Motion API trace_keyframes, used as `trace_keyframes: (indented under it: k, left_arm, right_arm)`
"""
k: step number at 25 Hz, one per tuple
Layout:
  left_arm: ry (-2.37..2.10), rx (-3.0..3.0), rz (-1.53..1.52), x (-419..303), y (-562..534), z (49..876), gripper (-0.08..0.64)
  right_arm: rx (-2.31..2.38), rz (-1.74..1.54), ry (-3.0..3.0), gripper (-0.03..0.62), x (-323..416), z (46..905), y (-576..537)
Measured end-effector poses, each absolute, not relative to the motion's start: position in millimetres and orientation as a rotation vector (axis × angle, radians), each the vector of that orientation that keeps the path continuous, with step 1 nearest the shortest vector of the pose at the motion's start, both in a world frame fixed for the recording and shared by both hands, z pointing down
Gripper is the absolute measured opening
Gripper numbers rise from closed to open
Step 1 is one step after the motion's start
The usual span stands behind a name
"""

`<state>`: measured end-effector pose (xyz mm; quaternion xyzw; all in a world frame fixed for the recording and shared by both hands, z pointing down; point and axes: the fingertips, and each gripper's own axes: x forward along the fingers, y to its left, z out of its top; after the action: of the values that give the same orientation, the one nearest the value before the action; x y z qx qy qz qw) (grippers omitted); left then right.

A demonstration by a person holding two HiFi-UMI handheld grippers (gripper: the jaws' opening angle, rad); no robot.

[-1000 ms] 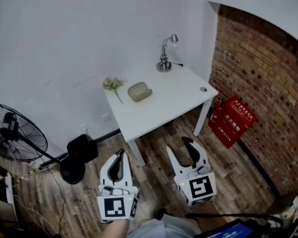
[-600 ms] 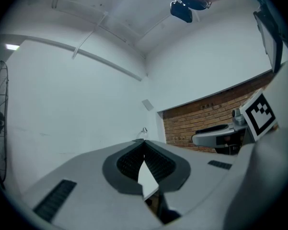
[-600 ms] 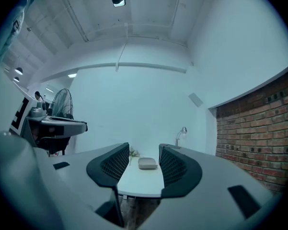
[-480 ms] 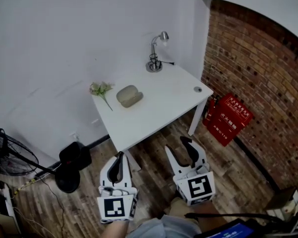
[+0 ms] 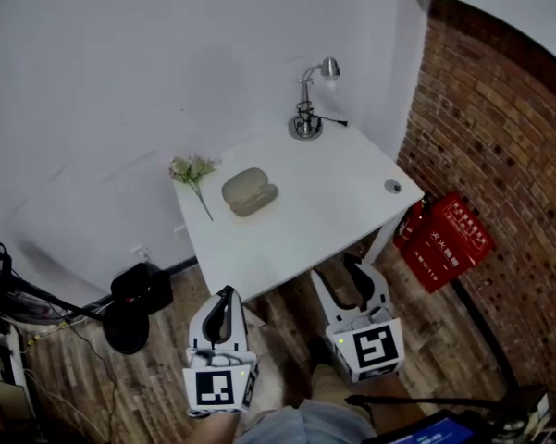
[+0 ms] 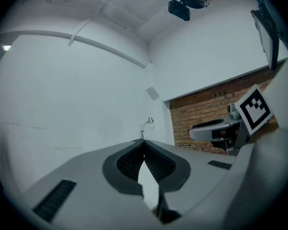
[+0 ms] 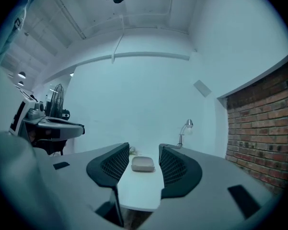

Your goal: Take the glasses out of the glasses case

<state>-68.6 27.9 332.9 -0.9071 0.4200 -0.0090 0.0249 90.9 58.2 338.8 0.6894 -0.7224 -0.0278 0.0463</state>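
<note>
A grey-beige glasses case (image 5: 249, 191) lies closed on the white table (image 5: 296, 220), toward its far left part. In the right gripper view the glasses case (image 7: 143, 164) shows far off between the jaws. My right gripper (image 5: 353, 273) hangs open over the floor by the table's near edge, nothing in it. My left gripper (image 5: 223, 308) is lower left of the table, its jaws together at the tips and empty. In the left gripper view my left gripper (image 6: 144, 150) points at the wall and the lamp (image 6: 145, 127).
A silver desk lamp (image 5: 310, 100) stands at the table's far corner, and a sprig of flowers (image 5: 193, 176) lies left of the case. A red box (image 5: 449, 239) sits by the brick wall on the right. A black fan base (image 5: 134, 303) stands on the wooden floor, left.
The view has shifted closer to the table, which now sits nearer both grippers. The grippers keep the same poses, left shut and right open.
</note>
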Motion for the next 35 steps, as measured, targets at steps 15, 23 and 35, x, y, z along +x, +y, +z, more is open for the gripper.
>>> trace_keyframes:
  k: [15, 23, 35]
  left_arm:
    - [1.602, -2.614, -0.108, -7.2, -102.0, 323.6, 0.006]
    - [1.746, -2.503, -0.075, -25.9, -133.5, 308.7, 0.006]
    - [1.861, -2.503, -0.075, -52.2, -203.4, 330.7, 0.006]
  right_arm:
    - [1.78, -0.037, -2.476, 0.209, 158.4, 346.8, -121.0]
    - [1.645, -0.107, -2.577, 0.21, 149.1, 320.8, -180.9]
    - [1.404, -0.09, -2.583, 0.212, 119.5, 346.9, -262.1]
